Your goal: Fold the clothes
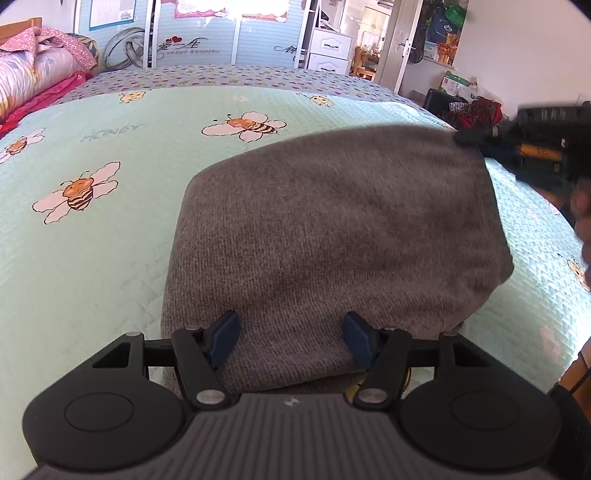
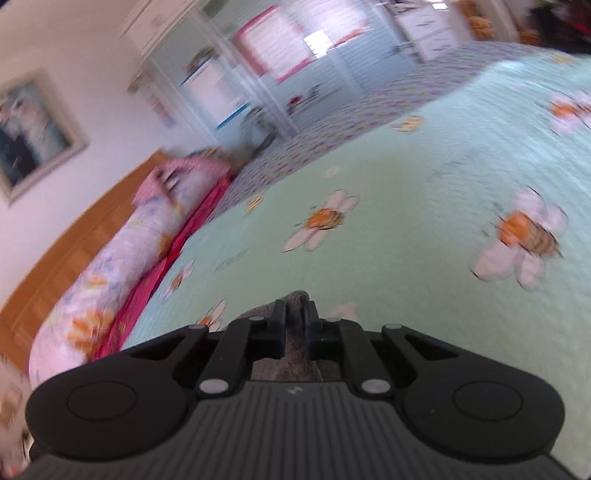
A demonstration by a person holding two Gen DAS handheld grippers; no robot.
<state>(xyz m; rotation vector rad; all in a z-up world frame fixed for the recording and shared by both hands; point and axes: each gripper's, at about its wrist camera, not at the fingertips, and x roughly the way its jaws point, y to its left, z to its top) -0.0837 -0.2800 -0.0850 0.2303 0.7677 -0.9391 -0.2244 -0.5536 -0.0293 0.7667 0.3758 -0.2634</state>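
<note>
A grey knitted garment lies folded on the mint bee-print bedspread. My left gripper stands open over its near edge, with the cloth running under and between the blue pads. In the left wrist view my right gripper is at the garment's far right corner, which is raised off the bed. In the blurred right wrist view that gripper is shut on a tip of the grey garment, tilted above the bedspread.
Rolled quilts and pink bedding lie along the bed's left side by a wooden headboard. A wardrobe and white drawers stand beyond the bed. Boxes and clothes clutter the far right. A hand shows at the right edge.
</note>
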